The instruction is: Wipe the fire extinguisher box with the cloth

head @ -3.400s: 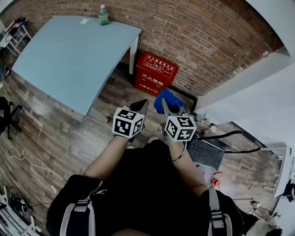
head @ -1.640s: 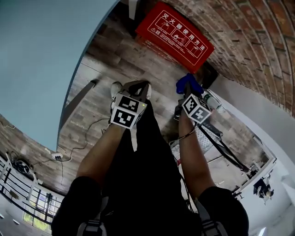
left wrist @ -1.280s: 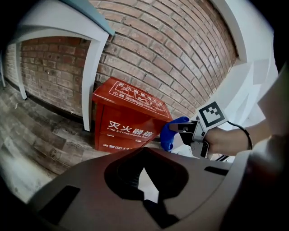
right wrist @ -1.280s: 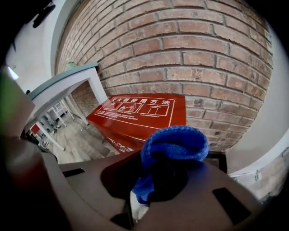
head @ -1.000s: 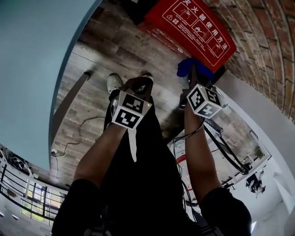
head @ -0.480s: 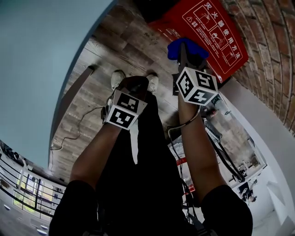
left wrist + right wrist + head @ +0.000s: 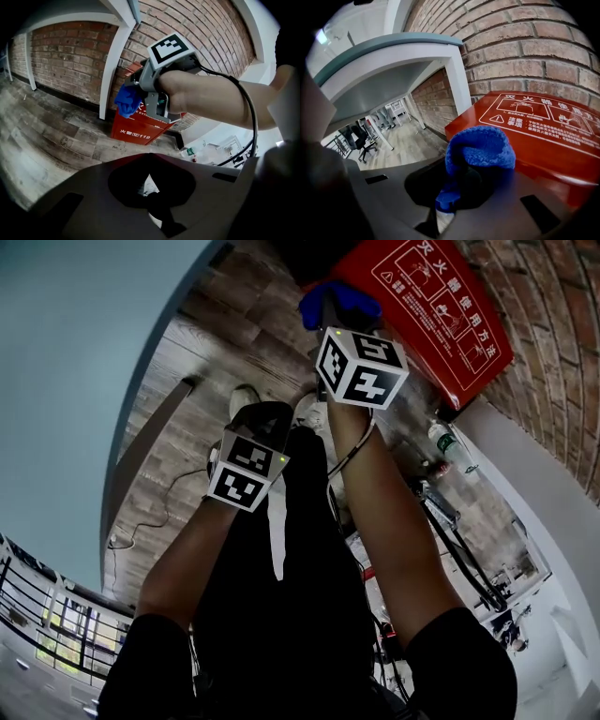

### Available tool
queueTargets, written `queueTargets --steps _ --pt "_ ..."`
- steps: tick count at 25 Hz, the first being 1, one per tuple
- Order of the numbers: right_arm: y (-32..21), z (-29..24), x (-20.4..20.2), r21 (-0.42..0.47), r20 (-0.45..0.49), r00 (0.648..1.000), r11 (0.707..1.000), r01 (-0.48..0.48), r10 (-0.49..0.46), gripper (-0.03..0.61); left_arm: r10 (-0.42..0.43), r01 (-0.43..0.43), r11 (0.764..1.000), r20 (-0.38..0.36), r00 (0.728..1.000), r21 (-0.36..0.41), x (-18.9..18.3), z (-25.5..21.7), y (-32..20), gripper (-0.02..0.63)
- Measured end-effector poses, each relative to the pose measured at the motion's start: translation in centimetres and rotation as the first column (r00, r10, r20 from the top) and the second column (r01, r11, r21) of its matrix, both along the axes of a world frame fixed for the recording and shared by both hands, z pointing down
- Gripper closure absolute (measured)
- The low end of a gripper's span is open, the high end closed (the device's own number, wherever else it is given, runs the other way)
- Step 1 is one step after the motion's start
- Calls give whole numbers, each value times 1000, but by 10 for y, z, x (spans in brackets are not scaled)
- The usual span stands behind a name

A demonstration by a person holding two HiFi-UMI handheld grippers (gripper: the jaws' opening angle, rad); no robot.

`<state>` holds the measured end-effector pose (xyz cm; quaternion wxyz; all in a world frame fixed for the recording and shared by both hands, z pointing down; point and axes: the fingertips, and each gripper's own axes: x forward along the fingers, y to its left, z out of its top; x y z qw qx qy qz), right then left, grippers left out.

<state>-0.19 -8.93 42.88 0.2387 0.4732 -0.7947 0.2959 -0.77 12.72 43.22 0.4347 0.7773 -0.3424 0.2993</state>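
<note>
The red fire extinguisher box (image 7: 427,298) stands on the floor against the brick wall, with white print on its lid (image 7: 543,119). My right gripper (image 7: 330,310) is shut on a bunched blue cloth (image 7: 480,151), held over the box's near left corner (image 7: 326,298). Whether the cloth touches the lid cannot be told. From the left gripper view the cloth (image 7: 127,101) shows in front of the box (image 7: 140,131). My left gripper (image 7: 267,418) hangs lower, near the person's shoes, its jaws closed on nothing.
A light blue table (image 7: 84,371) with a white leg (image 7: 114,75) stands left of the box. Brick wall (image 7: 525,51) runs behind. A green-labelled bottle (image 7: 448,446), black cables (image 7: 469,559) and clutter lie to the right by a white wall.
The right gripper with the blue cloth has moved up and left, from in front of the box to over its near left corner. The left gripper has barely shifted.
</note>
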Motion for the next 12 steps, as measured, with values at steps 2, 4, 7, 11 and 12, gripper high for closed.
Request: queueTargets --steps 2,4,7,11,12 --pt "-5 7 -2 -6 5 1000 1000 -25 25 536 16 -16 1000 -1 1000 -6 3 3 3 620" --pt "-8 13 -1 -13 16 998 998 -58 58 537 27 -27 1000 -1 1000 -8 4 5 4 620" --pt "-9 18 10 -23 35 993 994 -108 109 537 36 -36 999 -2 999 -9 6 5 7 620" --pt "-1 26 33 -21 27 993 993 -112 113 535 47 -47 999 1 999 -11 6 8 8 620" --pt "3 28 41 -26 20 993 993 -112 113 536 49 -49 999 3 999 -11 6 9 9 620"
